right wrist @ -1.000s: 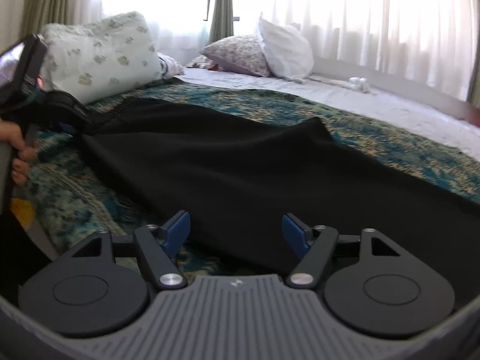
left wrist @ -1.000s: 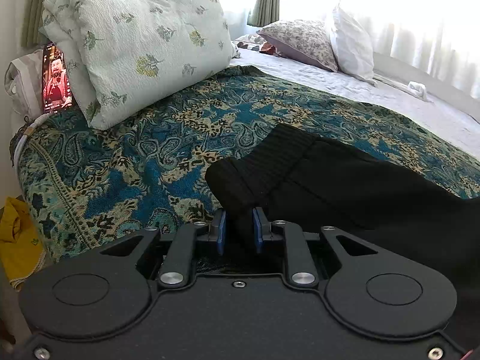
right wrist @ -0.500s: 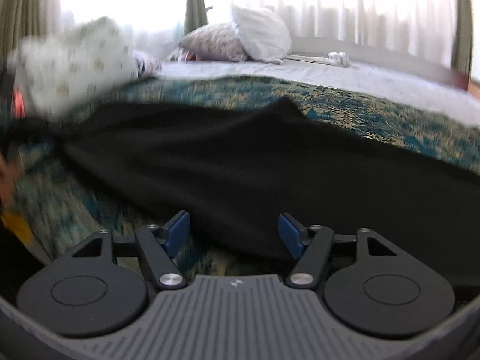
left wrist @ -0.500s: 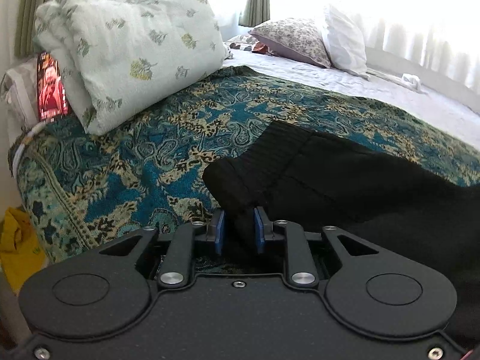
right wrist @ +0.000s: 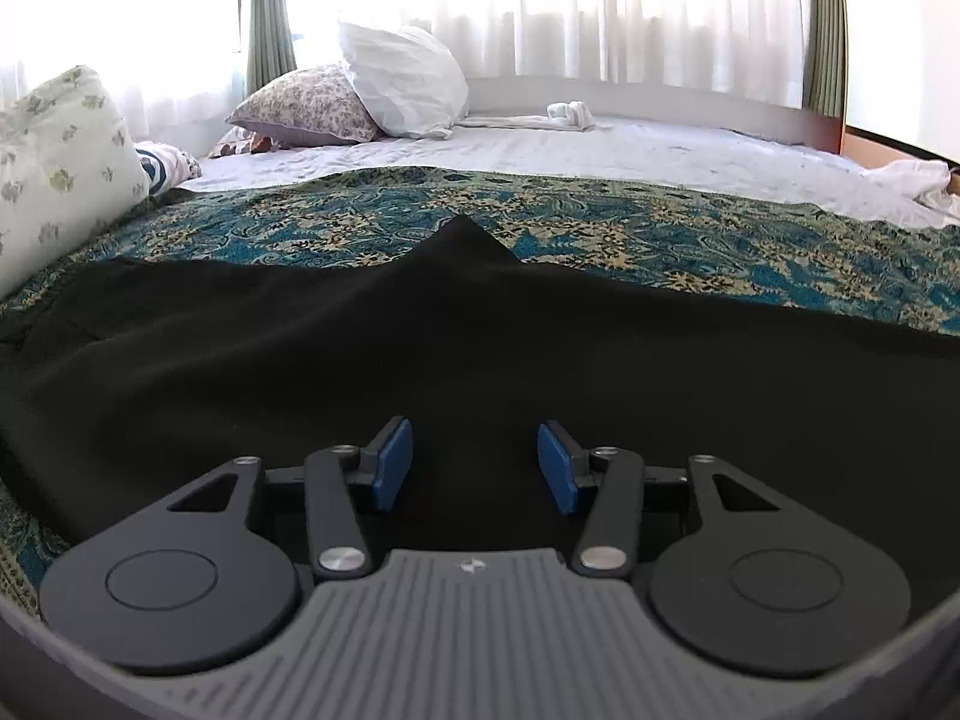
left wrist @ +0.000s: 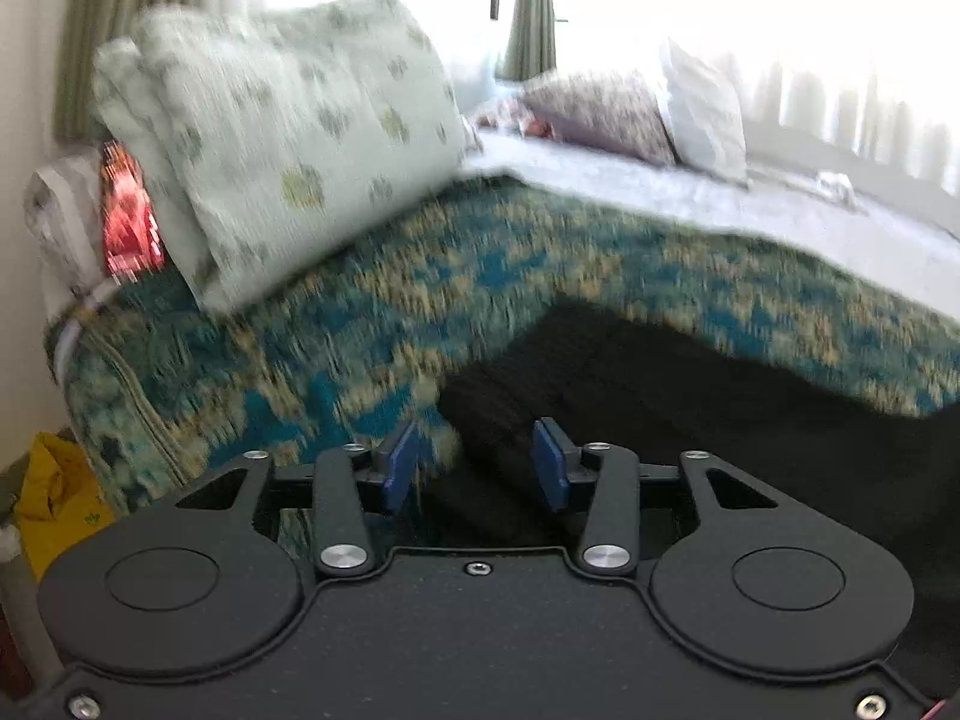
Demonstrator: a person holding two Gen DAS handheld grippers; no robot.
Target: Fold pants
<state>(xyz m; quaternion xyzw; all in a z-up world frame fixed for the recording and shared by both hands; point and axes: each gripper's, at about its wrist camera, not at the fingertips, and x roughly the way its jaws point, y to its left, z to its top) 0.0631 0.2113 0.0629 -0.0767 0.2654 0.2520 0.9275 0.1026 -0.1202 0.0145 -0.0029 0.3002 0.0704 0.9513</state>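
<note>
Black pants (right wrist: 372, 354) lie spread flat on a teal paisley bedspread (right wrist: 630, 222). In the left wrist view, blurred by motion, the ribbed waistband end of the pants (left wrist: 498, 420) sits between the blue pads of my left gripper (left wrist: 477, 462), which is open; the pads are apart from the cloth. My right gripper (right wrist: 474, 462) is open and empty, low over the middle of the pants near their front edge.
A big green floral pillow (left wrist: 288, 138) lies at the left end of the bed, with a lit phone (left wrist: 129, 222) beside it. Patterned and white pillows (right wrist: 366, 90) lie on the white sheet behind. A yellow bag (left wrist: 54, 492) sits on the floor at left.
My left gripper has opened and let go of the waistband. My right gripper has moved right along the pants and stayed open.
</note>
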